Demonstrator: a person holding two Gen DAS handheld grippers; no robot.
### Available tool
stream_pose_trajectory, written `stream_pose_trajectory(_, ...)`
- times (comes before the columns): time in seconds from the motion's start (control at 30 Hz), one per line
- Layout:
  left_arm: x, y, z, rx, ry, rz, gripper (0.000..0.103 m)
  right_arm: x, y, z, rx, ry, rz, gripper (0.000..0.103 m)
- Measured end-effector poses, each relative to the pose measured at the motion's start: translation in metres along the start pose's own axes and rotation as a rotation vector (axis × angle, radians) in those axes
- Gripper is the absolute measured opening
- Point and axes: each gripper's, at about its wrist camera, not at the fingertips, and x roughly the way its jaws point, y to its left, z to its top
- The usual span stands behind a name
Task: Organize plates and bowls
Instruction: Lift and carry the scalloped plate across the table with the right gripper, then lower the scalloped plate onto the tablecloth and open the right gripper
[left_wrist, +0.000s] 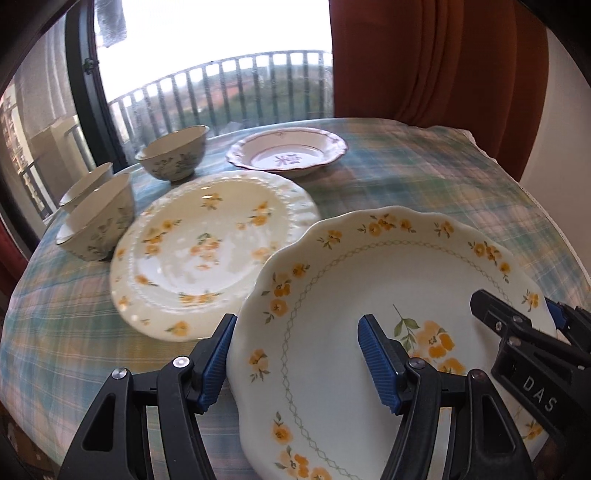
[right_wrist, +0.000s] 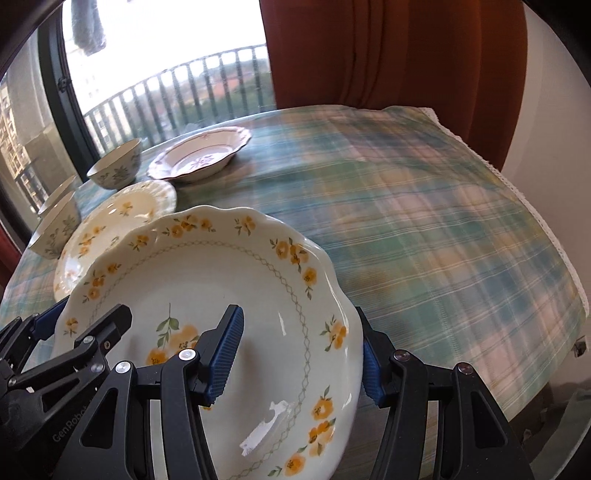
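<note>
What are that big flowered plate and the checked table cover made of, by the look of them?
The scalloped plate looks like glazed ceramic, maybe porcelain: glossy white with bright window glare. The checked cover looks like woven cotton-type cloth, matte, with a lacy edge; the fibre cannot be told.

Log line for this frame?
left claw: shut on scalloped plate | right claw: shut on same plate | stage: plate held over tablecloth

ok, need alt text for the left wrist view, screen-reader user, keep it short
The left gripper straddles the near-left rim of a scalloped yellow-flowered plate, with the right gripper at its far side. Behind on the plaid tablecloth lie a beaded floral plate, a purple-trimmed dish and three bowls.
</note>
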Motion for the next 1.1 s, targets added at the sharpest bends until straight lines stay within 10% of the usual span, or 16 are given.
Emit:
stream_pose_trajectory(0.87,0.008,-0.027,0.003,0.018,-0.015,0.018,0.075,0.017,-0.040,0.005,0.063,-0.009,-0.008,0.063)
stream_pose_trajectory(1.1,-0.017,-0.009,-0.002,0.011,-0.062,0.003,0.096,-0.022,-0.014,0.002,0.007,-0.112,-0.037,0.086)
